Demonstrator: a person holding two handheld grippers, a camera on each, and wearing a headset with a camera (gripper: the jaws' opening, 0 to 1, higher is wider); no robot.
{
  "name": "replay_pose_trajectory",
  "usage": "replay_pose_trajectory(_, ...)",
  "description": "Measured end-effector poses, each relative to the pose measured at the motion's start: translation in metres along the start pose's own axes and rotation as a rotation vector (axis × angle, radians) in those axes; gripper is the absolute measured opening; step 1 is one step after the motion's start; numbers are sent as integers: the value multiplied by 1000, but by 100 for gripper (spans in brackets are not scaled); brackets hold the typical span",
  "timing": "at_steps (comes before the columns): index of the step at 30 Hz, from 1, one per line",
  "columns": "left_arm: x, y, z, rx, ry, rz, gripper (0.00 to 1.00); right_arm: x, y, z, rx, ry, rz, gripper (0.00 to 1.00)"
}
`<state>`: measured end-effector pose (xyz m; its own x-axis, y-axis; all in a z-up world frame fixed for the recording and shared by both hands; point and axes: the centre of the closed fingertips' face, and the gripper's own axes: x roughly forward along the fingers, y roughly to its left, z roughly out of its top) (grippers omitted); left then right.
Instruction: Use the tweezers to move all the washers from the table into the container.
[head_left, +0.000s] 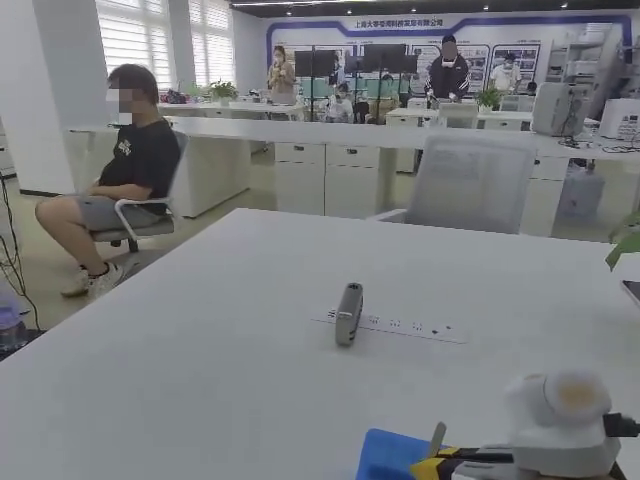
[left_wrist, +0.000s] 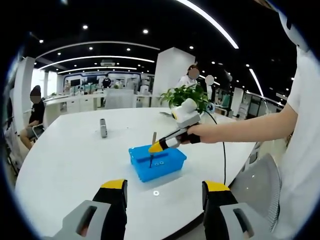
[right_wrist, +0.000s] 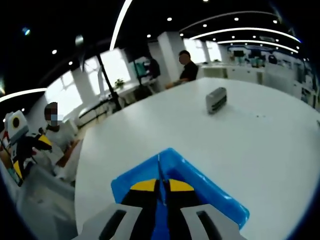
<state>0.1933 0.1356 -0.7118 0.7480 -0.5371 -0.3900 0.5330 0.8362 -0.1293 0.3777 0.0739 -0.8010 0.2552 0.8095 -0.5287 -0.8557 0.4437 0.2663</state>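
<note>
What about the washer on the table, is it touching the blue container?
Apart. The left gripper view shows bare white table between the washer and the container.

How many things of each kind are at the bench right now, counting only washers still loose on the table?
washer loose on the table: 1
blue container: 1
tweezers: 1
grey device: 1
power strip: 1
Total: 5. Washers inside the container are too small to count.
</note>
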Motion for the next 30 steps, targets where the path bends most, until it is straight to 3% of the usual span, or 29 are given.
replay_pose_trajectory(4, 1, -2, -1, 3, 5, -6, 60, -3, 0, 1, -17, -9, -13, 4)
replay_pose_trajectory(9, 3, -4, 1, 3, 3, -11, 60, -11, 6, 10, 8, -61, -6, 4)
replay_pose_trajectory(25, 4, -9, 1, 12, 8, -25, 60, -30, 54, 29, 64, -180, 92, 3)
replay_pose_trajectory(30, 5, -9, 1, 13, 9, -26, 60, -28, 71, 19, 75, -160, 139, 3)
